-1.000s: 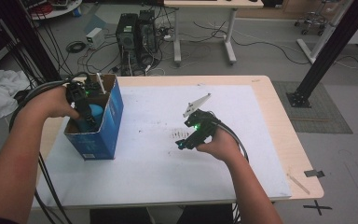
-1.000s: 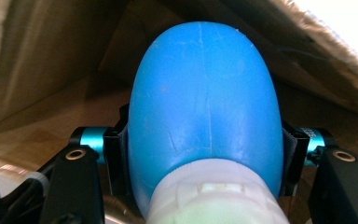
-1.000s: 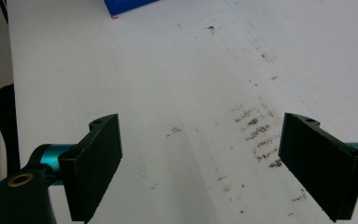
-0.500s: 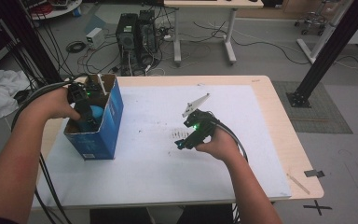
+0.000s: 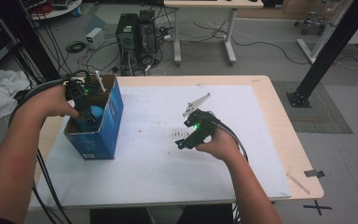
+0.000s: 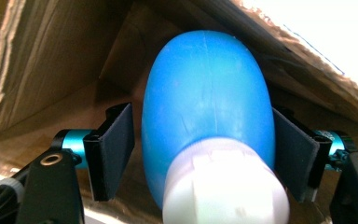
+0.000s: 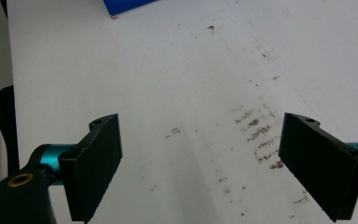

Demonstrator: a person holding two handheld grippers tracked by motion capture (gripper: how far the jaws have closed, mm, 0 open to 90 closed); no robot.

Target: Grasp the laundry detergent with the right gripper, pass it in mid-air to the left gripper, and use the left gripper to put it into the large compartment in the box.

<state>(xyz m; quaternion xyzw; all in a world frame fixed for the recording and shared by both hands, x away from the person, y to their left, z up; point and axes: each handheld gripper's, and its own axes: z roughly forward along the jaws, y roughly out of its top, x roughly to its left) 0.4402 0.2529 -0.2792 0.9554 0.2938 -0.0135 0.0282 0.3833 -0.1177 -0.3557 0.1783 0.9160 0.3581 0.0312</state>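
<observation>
L claw (image 6: 200, 154) jaws just been opening, now slack beside rounded blue plastic bottle w/ white cap (image 6: 207, 126) inside blue cardboard box (image 5: 103, 128). R claw (image 7: 214, 163) spread, empty, over white tabletop (image 5: 144, 158).

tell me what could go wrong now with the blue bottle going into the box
1. The left gripper has just been opening around the blue bottle, with a gap showing at its left pad. The rounded bottle may roll or tip against the cardboard wall inside the blue box.
2. Pulling out, the jaws could catch the box flap close overhead and drag the light box across the white sheet.
3. The right gripper hangs open, away from the box, so nothing steadies it.
</observation>
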